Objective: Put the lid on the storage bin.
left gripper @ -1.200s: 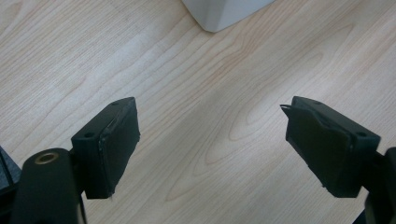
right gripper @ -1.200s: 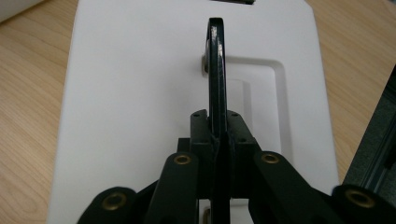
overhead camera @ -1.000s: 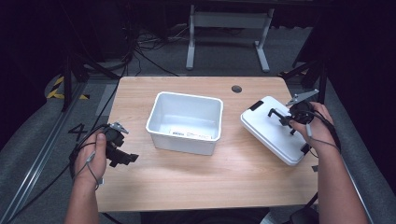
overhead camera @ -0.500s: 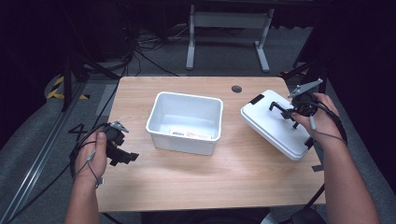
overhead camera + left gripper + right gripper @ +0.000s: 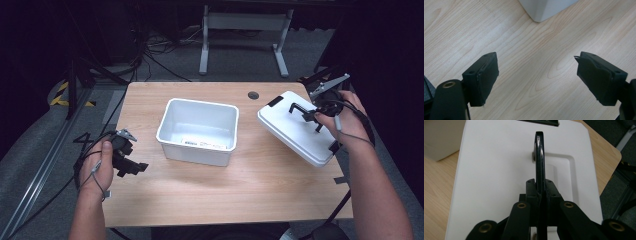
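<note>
A white open bin (image 5: 199, 130) sits in the middle of the wooden table (image 5: 200, 200). Its white lid (image 5: 295, 127) hangs tilted above the table's right side. My right gripper (image 5: 314, 114) is shut on the lid's black handle (image 5: 539, 157), which stands upright between the jaws in the right gripper view, over the lid (image 5: 496, 170). My left gripper (image 5: 131, 165) rests low at the table's left side, open, jaws wide apart over bare wood. A corner of the bin (image 5: 544, 8) shows at the top of the left gripper view.
A dark round hole (image 5: 253, 95) marks the table's far edge. A metal stand (image 5: 245, 30) and cables lie on the floor behind. The table's front half is bare wood.
The right gripper has lifted the lid by its handle and carried it up and slightly back, tilting it. The left gripper has hardly moved.
</note>
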The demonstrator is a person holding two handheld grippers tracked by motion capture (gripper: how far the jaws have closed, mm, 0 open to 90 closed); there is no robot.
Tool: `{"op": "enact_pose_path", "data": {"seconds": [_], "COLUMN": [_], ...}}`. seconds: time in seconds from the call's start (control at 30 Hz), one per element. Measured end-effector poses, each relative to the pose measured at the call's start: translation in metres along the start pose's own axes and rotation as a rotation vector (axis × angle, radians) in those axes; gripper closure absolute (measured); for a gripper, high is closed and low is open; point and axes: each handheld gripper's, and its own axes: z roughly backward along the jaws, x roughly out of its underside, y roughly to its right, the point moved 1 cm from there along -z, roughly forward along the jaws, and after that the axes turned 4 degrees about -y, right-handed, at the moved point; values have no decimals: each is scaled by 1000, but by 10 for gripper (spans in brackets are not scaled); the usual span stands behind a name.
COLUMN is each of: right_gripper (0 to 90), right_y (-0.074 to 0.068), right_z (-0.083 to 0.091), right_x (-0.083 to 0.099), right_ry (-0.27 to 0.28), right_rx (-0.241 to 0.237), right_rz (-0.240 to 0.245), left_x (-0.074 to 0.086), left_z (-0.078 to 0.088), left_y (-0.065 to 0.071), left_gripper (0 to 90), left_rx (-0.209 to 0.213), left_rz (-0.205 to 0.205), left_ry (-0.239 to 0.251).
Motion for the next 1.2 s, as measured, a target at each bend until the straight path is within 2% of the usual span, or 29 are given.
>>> {"op": "enact_pose_path", "data": {"seconds": [0.2,0.27,0.43,0.53,0.77,0.93,1.0,1.03,1.2], "right_gripper": [842,842,842,842,842,842,842,843,842], "right_y": [1,2,-1,-5,-14,-23,-25,-30,-37], "right_z": [4,5,10,12,15,16,16,15,14], "right_x": [-9,-14,-25,-31,-50,-66,-69,-76,-88], "right_ry": [9,21,28,31,42,58,59,63,84], "right_rx": [-11,-34,-26,-34,-39,-58,-62,-65,-91], "right_rz": [16,20,41,56,91,129,136,156,181], "left_x": [0,0,0,2,6,12,13,15,20], "left_z": [0,0,0,1,2,5,5,6,8], "left_y": [0,0,-1,0,1,2,2,2,2], "left_gripper": [181,180,181,181,181,181,181,181,181], "left_rx": [3,3,-1,3,-4,-8,-13,-9,-14], "left_rz": [-1,0,-12,1,0,20,13,24,35], "left_ry": [0,0,-2,1,5,8,10,8,16]}}
